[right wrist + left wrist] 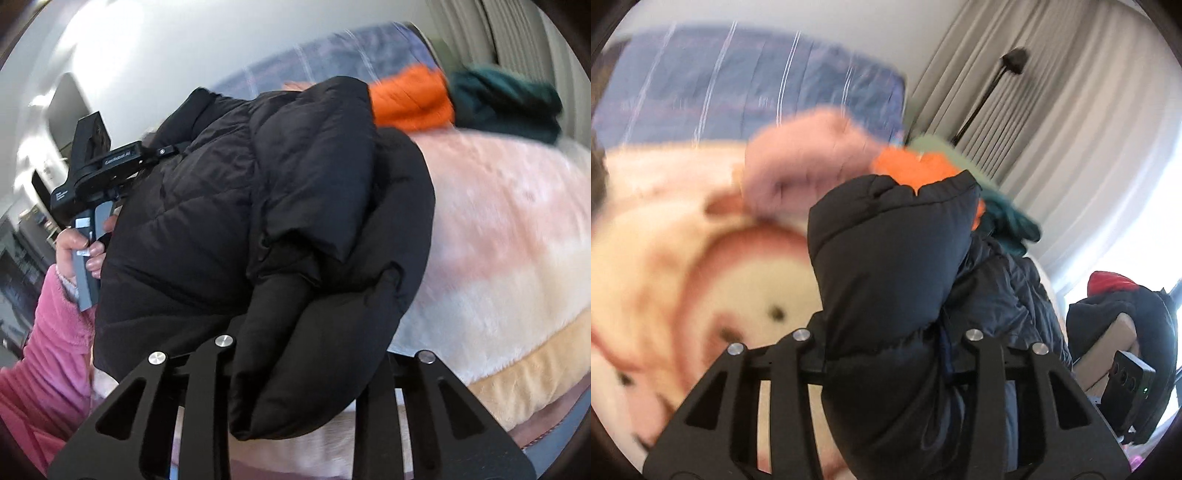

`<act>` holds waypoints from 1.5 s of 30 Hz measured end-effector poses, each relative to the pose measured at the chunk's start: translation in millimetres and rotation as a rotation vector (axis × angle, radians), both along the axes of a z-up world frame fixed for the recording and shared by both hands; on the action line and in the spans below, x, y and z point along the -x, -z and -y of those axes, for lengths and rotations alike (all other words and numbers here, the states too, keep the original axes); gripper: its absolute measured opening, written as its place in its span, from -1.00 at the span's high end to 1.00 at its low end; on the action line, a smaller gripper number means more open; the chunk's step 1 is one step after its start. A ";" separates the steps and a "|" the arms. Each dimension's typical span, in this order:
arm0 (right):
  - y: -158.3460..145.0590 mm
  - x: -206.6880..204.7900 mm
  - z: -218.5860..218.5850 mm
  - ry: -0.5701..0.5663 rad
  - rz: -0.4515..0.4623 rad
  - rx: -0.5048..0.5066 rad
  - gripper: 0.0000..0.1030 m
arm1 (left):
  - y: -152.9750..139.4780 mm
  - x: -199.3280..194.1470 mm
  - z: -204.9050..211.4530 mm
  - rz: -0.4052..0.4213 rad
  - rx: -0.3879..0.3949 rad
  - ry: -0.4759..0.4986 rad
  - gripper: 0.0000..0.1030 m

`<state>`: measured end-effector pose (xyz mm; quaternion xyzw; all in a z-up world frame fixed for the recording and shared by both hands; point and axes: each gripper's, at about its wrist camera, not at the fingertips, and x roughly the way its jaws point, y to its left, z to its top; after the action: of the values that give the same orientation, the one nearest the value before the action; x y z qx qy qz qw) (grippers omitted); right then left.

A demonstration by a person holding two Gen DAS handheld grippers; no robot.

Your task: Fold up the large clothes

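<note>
A large black puffer jacket [890, 266] is held up off the bed between both grippers; it also fills the middle of the right wrist view [258, 206]. My left gripper [886, 369] is shut on a thick fold of the jacket, which hides its fingertips. My right gripper [295, 376] is shut on another padded fold of the same jacket. The left gripper's body [96, 170] and the hand holding it show at the left of the right wrist view. The right gripper's body [1130, 373] shows at the right of the left wrist view.
A pink and cream plush blanket [498, 236] covers the bed under the jacket. Pink [812, 162], orange [410, 99] and dark green [506, 103] clothes lie at the far side. A blue striped bedcover [757, 85] is behind. Curtains [1071, 129] hang at the right.
</note>
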<state>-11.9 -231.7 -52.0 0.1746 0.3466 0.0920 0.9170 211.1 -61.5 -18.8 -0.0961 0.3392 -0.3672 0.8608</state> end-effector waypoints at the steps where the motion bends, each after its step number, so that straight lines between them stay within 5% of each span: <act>1: -10.7 3.4 -7.4 -0.015 0.031 0.015 0.50 | -12.5 8.4 -6.7 0.033 0.001 -0.006 0.20; 10: -80.0 -44.7 -82.1 -0.161 0.181 0.119 0.50 | -114.7 27.2 -80.5 0.232 -0.112 -0.142 0.18; 18: -119.7 -160.9 -126.8 -0.200 0.237 0.150 0.50 | -182.4 -52.1 -105.8 0.368 -0.292 -0.282 0.18; 26: -101.4 -307.0 -164.3 -0.216 0.188 0.056 0.50 | -199.6 -147.1 -105.3 0.523 -0.538 -0.422 0.15; 32: -61.6 -389.9 -200.2 -0.196 0.158 0.115 0.50 | -171.0 -230.3 -101.1 0.563 -0.672 -0.478 0.11; 34: -40.3 -410.3 -204.9 -0.154 0.129 0.139 0.50 | -146.8 -260.8 -105.4 0.544 -0.687 -0.526 -0.05; 35: -28.8 -418.0 -209.0 -0.133 0.107 0.159 0.50 | -124.0 -278.7 -108.6 0.526 -0.709 -0.583 -0.22; 38: 27.5 -437.8 -213.7 -0.056 -0.004 0.270 0.48 | -64.7 -312.5 -109.6 0.468 -0.812 -0.694 -0.31; 42: 43.0 -427.8 -227.5 -0.030 0.044 0.364 0.40 | 33.5 -330.7 -98.3 0.312 -0.839 -0.577 -0.33; 45: 46.4 -423.8 -229.5 -0.031 0.030 0.379 0.41 | 81.5 -320.2 -85.4 0.386 -0.915 -0.565 -0.19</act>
<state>411.9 -2.2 -98.5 -0.0081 0.3466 0.0418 0.9370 531.2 24.0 -100.3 0.2681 0.2614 0.0505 0.9259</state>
